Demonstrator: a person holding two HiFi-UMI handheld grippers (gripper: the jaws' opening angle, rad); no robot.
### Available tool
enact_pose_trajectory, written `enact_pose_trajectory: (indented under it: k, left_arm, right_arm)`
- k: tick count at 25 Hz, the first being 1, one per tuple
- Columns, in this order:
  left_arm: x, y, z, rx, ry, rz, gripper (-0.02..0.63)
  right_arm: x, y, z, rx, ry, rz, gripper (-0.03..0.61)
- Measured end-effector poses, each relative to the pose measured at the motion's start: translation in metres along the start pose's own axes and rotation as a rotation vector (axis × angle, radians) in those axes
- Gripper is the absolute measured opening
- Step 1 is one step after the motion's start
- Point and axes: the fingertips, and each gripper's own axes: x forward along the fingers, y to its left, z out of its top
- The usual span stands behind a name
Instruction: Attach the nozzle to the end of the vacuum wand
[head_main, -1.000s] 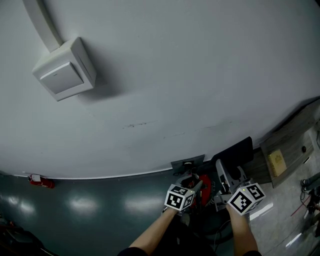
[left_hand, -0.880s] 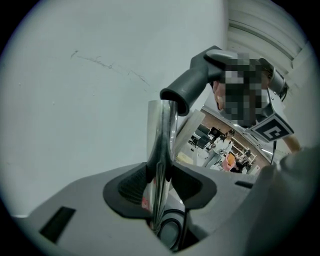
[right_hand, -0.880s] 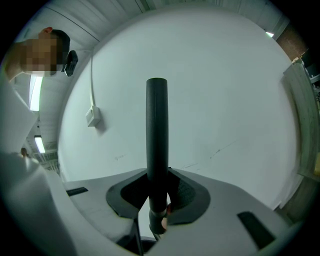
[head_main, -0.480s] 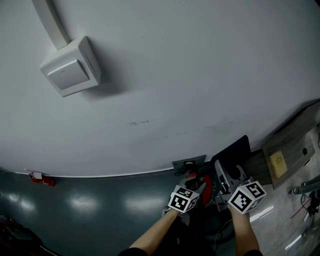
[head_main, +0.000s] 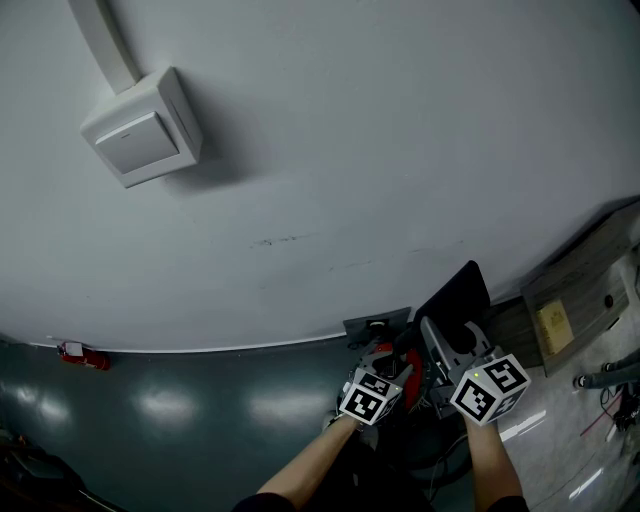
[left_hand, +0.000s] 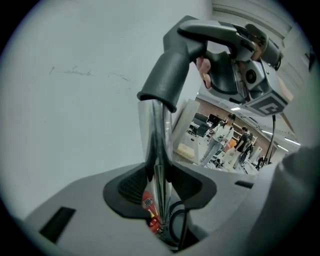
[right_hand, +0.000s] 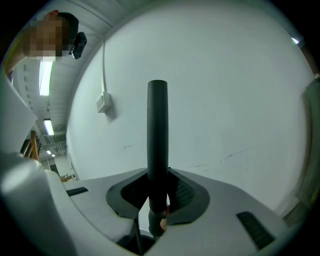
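Observation:
In the left gripper view a shiny chrome wand (left_hand: 159, 145) stands up between the jaws of my left gripper (left_hand: 159, 185), which is shut on it. A red part (left_hand: 148, 204) shows low behind the jaws. The wand's top end meets the flared mouth of a dark grey nozzle (left_hand: 170, 67); how deep it sits I cannot tell. That nozzle leads up to my right gripper, whose marker cube (left_hand: 265, 105) shows at the upper right. In the right gripper view the nozzle (right_hand: 157, 130) is clamped in my right gripper (right_hand: 157, 192). Both grippers (head_main: 385, 358) (head_main: 455, 350) are close together at the wall's foot.
A white wall fills most of the head view, with a switch box (head_main: 145, 125) and conduit at upper left. A grey wall plate (head_main: 375, 325) and a black panel (head_main: 455, 300) stand just beyond the grippers. A wooden cabinet (head_main: 575, 290) is at the right, a small red object (head_main: 75, 355) at the left.
Both hands stay in about the same place. The right gripper's cube has rolled a little, and the black panel above it looks more upright.

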Motion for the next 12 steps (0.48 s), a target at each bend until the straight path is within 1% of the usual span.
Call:
enact_pose_trajectory:
  k: [3,8,12]
  left_arm:
    - [-0.001,-0.002,-0.002,0.019,0.023,0.0,0.149]
    - [-0.002,-0.006,-0.005,0.055,0.044,0.004,0.15]
    - [0.0,-0.012,-0.004,0.079,0.053,0.006,0.15]
  right_arm:
    - [0.005,0.012,-0.001,-0.079,0.034,0.017,0.089]
    - [0.009,0.026,-0.004,-0.163,0.071,0.04,0.089]
    - [0.014,0.04,-0.005,-0.273,0.111,0.063,0.089]
